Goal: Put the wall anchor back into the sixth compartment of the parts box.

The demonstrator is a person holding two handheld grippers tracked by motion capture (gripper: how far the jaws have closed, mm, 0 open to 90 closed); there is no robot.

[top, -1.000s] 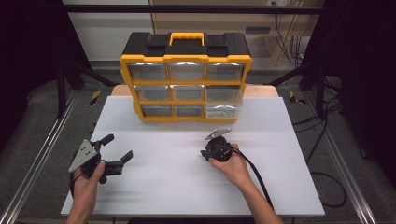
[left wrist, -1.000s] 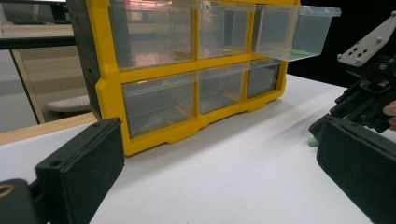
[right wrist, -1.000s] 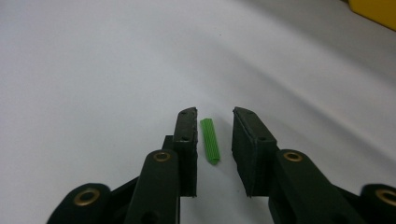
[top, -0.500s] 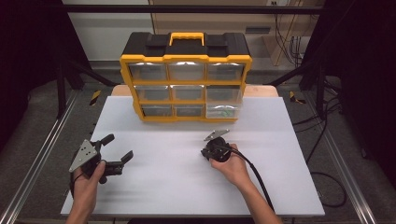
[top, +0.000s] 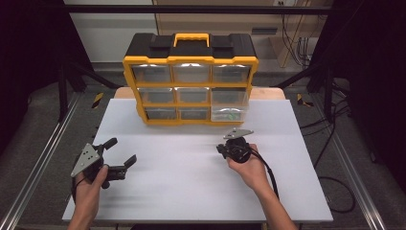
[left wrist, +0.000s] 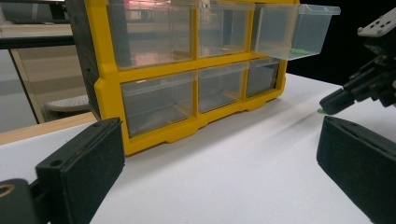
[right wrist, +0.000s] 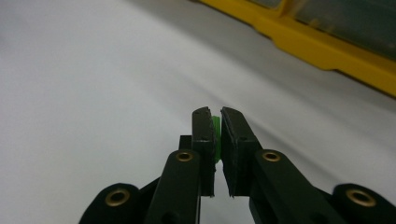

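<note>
Drawers fill the yellow-and-black organizer at the far middle of the white counter in the high view: three rows of clear compartments. The lower right drawer sits pulled forward, with something green and pale inside, too small to identify. The left hand-held gripper rests near the counter's left edge in the person's left hand, jaws spread wide. The right hand-held gripper is held by the right hand in front of the organizer's right side; from here I cannot tell what its jaws hold.

Seen from the left gripper view, the two black jaws stand far apart with nothing between them. The organizer stands ahead, its closed drawers looking clear and mostly empty. One clear drawer juts out at upper right, a thin green strip visible at its bottom. The right hand-held gripper appears at the right edge, a small green piece at its tip, low over the counter.

Looking along the right gripper view, the jaws are pressed nearly together, pinching the small green piece between them above the white counter. The organizer's yellow base crosses the upper right.
</note>
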